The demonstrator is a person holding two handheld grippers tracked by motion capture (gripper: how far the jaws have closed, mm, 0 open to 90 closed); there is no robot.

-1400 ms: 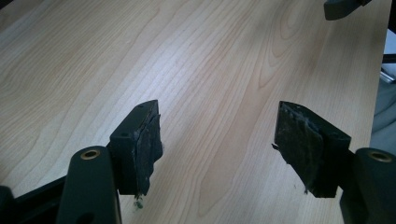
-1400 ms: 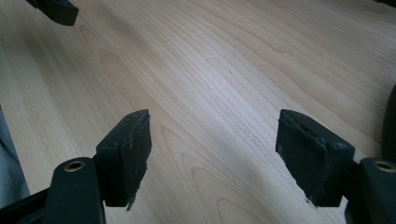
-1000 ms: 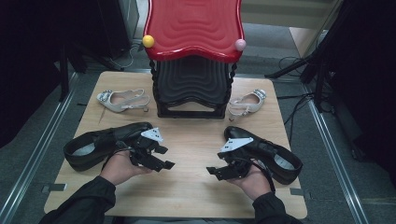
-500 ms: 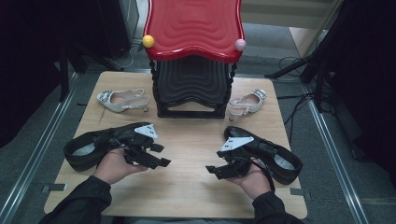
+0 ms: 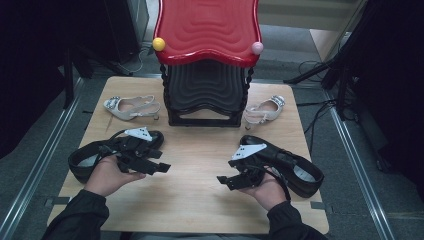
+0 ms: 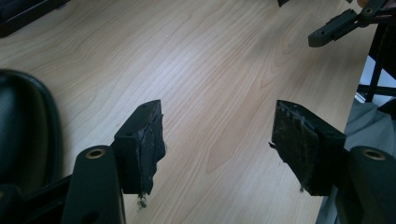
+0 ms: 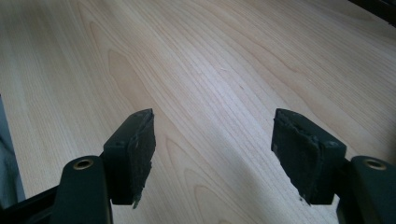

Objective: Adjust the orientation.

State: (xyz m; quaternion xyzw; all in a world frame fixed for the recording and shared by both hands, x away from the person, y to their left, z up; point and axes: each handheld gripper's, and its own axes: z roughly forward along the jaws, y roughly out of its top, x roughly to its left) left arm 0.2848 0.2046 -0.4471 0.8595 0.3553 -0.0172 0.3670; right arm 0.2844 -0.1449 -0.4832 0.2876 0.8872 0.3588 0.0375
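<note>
My left gripper [image 5: 160, 161] is open and held low over the wooden table [image 5: 200, 150], its jaws aimed toward the table's middle. In the left gripper view it [image 6: 217, 126] has bare wood between the pads, and a black shoe [image 6: 23, 130] lies at the left edge. That black shoe [image 5: 92, 156] sits just left of my left hand. My right gripper [image 5: 227, 182] is open too, pointing left over the table. Nothing lies between the pads of the right gripper [image 7: 212, 135]. A second black shoe [image 5: 297, 170] lies right of my right hand.
A black tiered rack [image 5: 207, 92] with a red wavy top [image 5: 207, 27] stands at the back centre. A white slingback shoe [image 5: 131, 106] lies left of it, and another white slingback shoe [image 5: 264, 111] right of it. The other gripper [image 6: 345, 23] appears far off in the left gripper view.
My left hand and gripper have drifted slightly to the left and turned a little. The right gripper has barely moved. Both stay open.
</note>
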